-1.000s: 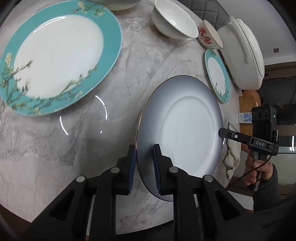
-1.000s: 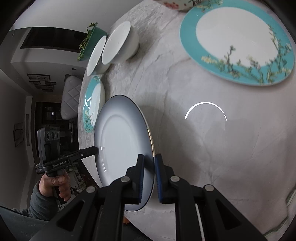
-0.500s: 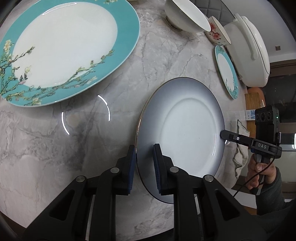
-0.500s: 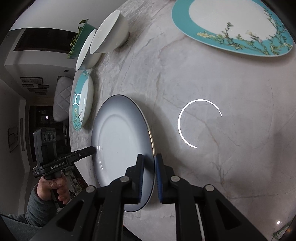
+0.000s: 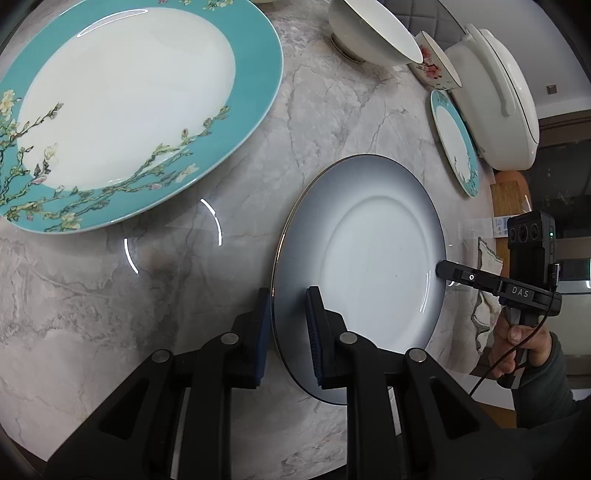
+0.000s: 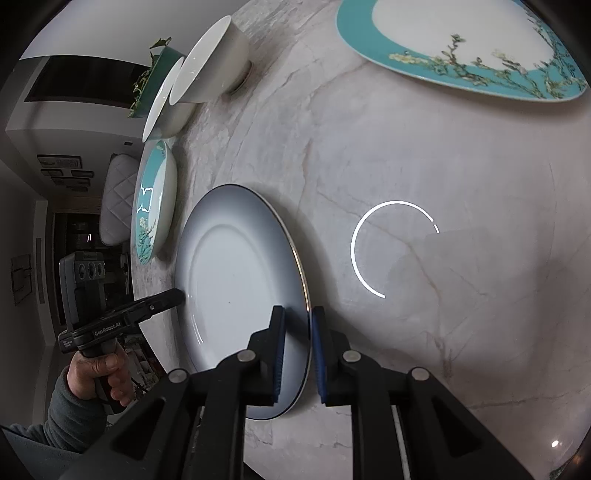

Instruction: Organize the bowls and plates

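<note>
Glazed porcelain, and both grippers are on it: the grey-rimmed plate (image 5: 369,273) sits held between the two hands, over the marble desk (image 5: 110,302) near its front edge. Left gripper (image 5: 288,332) straddles the near-left rim, jaws drawn in to plate thickness, blue pads either side of the lip. Right gripper (image 6: 297,350) does the same on the opposite rim, one pad on the face, one beneath, narrowed right down onto the edge. Whether the plate is clear of the desk or just resting on it, I can't tell from these views.

Handling call: this plate looks stiff, moderately heavy and slick, with a glossy glaze and a thin gilt edge, so it would chip or shatter if it dropped or knocked a neighbour. The rim is the only place to pinch it, and two opposing rim grips look like the sensible hold; a single edge pinch would invite it to pivot and slide out of the pads. Keeping it level and both hands moving together seems the thing.

Around it: the large teal blossom plate (image 5: 122,107) lies well apart on the far left, a smaller teal plate (image 5: 456,144) near the far right, beside a white lidded casserole (image 5: 495,103). White bowl (image 5: 369,33) and a floral cup (image 5: 436,70) stand beyond. Plenty of ceramic to steer clear of.
</note>
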### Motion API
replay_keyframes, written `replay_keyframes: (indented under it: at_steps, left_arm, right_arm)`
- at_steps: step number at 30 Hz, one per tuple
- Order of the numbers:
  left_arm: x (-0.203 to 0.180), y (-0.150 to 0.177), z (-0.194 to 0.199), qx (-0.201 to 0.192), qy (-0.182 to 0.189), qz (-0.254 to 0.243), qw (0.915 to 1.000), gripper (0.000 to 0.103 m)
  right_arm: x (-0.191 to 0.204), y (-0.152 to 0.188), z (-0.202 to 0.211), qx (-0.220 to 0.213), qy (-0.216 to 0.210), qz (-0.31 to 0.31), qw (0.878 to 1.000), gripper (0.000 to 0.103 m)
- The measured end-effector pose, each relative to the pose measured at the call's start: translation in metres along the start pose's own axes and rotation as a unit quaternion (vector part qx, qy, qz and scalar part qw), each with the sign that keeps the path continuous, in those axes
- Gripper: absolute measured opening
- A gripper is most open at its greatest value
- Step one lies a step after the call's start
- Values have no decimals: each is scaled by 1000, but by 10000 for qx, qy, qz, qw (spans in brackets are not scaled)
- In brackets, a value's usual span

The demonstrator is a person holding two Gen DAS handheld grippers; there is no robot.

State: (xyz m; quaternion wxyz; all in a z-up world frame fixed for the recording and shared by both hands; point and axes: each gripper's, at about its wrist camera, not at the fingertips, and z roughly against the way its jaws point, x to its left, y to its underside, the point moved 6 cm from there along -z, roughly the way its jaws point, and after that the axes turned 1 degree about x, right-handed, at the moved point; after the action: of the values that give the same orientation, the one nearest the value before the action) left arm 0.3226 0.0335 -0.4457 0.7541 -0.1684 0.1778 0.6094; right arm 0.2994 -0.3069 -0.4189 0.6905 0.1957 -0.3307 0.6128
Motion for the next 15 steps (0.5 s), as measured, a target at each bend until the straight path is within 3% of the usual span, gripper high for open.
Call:
replay_keyframes:
  at_steps: [9, 11, 13, 15]
  left_arm:
    - [2, 4, 9, -268, 0, 83, 9996, 18]
    - [2, 5, 20, -388, 8, 100, 9992, 19]
    - [3, 8, 33, -501, 78, 136, 9986, 27]
    - [5, 12, 49, -669, 228, 196, 9973, 52]
  right_arm:
    - [5, 2, 2, -56, 51, 57, 10000, 21]
    - [4, 2, 6, -151, 98, 25, 9998, 33]
    - [3, 2, 14, -300, 143, -26, 9994, 47]
    - [1, 1, 26, -474, 190, -108, 9986, 55]
